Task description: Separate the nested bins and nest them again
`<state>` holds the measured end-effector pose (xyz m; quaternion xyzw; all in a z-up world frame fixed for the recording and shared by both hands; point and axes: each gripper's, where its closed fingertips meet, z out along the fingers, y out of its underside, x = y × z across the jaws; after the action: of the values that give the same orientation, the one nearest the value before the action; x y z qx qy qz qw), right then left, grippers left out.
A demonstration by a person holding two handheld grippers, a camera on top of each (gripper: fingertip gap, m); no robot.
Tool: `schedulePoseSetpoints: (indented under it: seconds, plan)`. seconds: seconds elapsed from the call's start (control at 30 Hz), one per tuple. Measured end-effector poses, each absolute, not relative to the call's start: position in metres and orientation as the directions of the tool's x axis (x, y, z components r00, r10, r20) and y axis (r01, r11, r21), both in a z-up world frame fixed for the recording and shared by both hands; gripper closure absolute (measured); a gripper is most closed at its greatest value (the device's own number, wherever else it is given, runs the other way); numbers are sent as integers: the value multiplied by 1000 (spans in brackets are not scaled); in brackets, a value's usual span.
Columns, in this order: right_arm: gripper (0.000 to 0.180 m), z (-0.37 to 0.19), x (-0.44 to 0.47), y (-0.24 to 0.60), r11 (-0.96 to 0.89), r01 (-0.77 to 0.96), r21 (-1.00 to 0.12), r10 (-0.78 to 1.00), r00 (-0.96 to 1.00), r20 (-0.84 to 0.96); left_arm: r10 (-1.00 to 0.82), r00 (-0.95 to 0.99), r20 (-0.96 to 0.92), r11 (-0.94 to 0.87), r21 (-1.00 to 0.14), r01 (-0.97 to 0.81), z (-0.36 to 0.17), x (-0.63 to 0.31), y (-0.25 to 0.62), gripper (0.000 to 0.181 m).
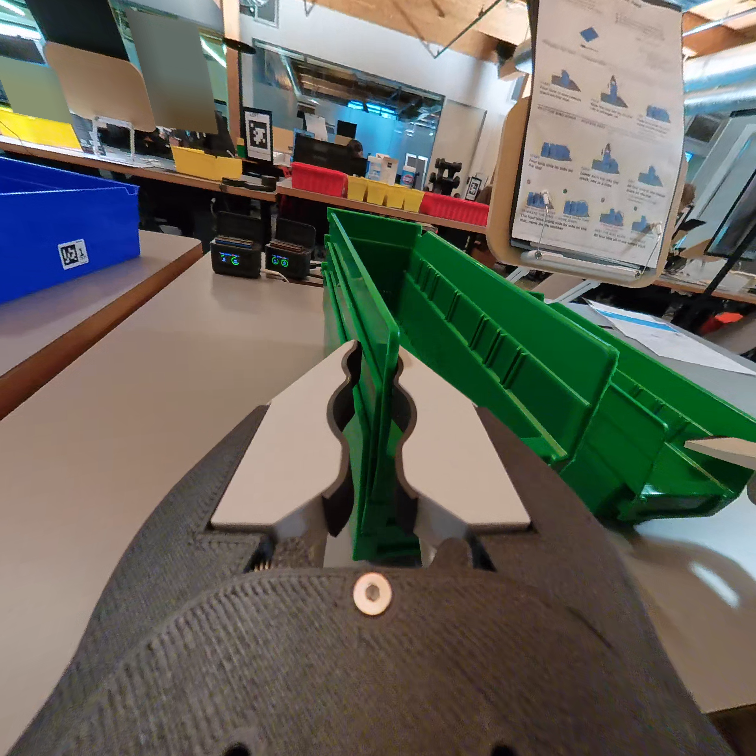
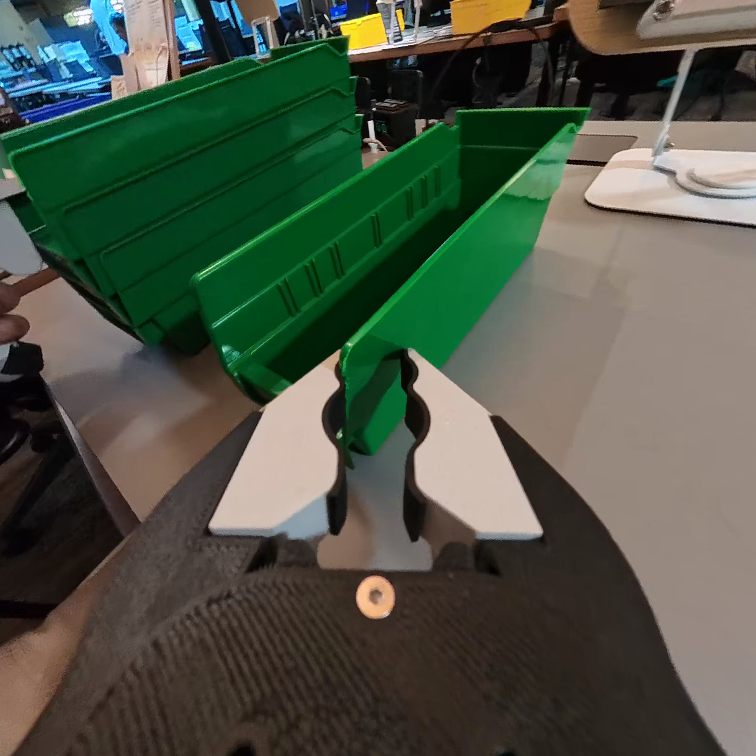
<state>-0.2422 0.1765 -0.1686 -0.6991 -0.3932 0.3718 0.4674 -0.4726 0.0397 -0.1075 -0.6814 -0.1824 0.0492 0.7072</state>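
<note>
Green bins occupy the grey tabletop (image 2: 613,327) in two groups: a nested stack (image 2: 184,196) tilted on its side toward ten o'clock in the right wrist view, and a single bin (image 2: 368,262) just beside it toward one o'clock. The left tool (image 1: 374,433) is closed on the stack's bunched side walls, whose lower edges vanish behind its grey fingers (image 1: 294,446), so I cannot count the bins for certain; perhaps three. The right tool (image 2: 374,413) pinches the single bin's near side wall, and that wall's bottom edge is hidden between the black pads. In the left wrist view, the right tool shows only as a grey tip cut off at three o'clock. At nine o'clock a blue bin (image 1: 61,229) runs out of frame. An instruction sheet (image 1: 597,131) hangs at one o'clock, its print too blurred to make out.
</note>
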Motion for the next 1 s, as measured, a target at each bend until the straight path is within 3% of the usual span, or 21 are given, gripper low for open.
schedulePoseSetpoints:
  seconds: [0.2,1.0]
  plan:
    - [157,-168,-246,167,-185,231,-955,917,390,-83,307,932,193,54,-981,186,-108,-471,39,171]
    - [156,-167,-246,158,-239,208,-949,926,343,-157,260,936,239,89,-971,223,-107,-467,38,168]
